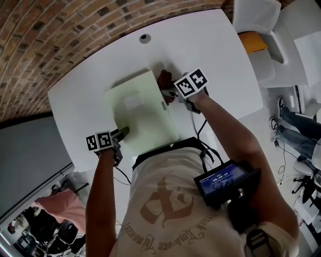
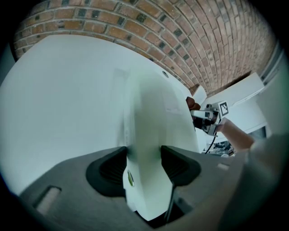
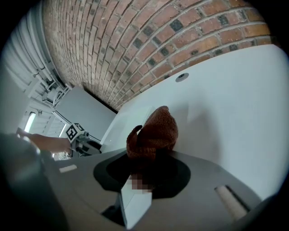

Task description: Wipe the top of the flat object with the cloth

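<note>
While my left gripper (image 1: pixel 122 132) clamps the pale green board (image 1: pixel 143 108) at its 7 o'clock edge, my right gripper (image 1: pixel 167 92) pinches the brown cloth (image 1: pixel 164 80) at 1 o'clock, on the white table (image 1: pixel 80 98).

We see a nubby brown cloth (image 3: pixel 151 135), a smooth matt pale-green flat object (image 1: pixel 143 110), and a smooth white desk (image 1: pixel 90 90) below rough brick.

place: office-like room | brick wall (image 1: pixel 60 30) | white table (image 1: pixel 215 45) | white chair (image 1: pixel 257 14)
</note>
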Demonstrator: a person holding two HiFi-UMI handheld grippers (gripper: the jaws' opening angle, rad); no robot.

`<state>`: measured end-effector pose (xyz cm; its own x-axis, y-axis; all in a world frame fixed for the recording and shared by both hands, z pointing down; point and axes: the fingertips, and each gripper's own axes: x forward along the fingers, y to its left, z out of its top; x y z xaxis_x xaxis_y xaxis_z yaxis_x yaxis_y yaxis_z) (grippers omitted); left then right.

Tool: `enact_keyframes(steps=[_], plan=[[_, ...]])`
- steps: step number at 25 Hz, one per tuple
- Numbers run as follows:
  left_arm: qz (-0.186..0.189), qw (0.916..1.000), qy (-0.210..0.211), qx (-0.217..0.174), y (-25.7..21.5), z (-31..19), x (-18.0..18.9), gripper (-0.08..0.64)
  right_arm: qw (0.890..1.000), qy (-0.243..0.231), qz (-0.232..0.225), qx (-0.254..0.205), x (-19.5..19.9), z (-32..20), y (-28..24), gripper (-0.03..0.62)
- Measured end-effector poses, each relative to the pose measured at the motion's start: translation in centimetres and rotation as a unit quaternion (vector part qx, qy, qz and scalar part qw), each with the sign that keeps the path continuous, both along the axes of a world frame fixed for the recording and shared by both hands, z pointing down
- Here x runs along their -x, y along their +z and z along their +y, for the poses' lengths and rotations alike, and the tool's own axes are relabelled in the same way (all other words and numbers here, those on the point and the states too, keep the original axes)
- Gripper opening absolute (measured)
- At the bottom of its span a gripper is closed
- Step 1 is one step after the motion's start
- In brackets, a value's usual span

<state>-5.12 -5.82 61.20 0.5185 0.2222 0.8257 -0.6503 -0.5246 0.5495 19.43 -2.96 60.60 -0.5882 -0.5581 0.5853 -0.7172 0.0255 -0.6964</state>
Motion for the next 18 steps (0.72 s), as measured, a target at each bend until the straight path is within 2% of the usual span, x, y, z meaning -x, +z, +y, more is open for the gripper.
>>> enact_keyframes(steps=[12, 18], plan=[[-0.011, 0.9999, -0.006, -0.009, 0.2, -0.1, 0.4, 0.25, 0.998, -0.028, -0.055, 0.007, 5.5, 8.7, 0.4, 0.115], [-0.018, 0.9998, -0.001, -0.006, 0.3, -0.2, 0.4, 0.25, 0.998, -0.014, -0.068, 0.004, 7.9, 12.7, 0.4, 0.115]])
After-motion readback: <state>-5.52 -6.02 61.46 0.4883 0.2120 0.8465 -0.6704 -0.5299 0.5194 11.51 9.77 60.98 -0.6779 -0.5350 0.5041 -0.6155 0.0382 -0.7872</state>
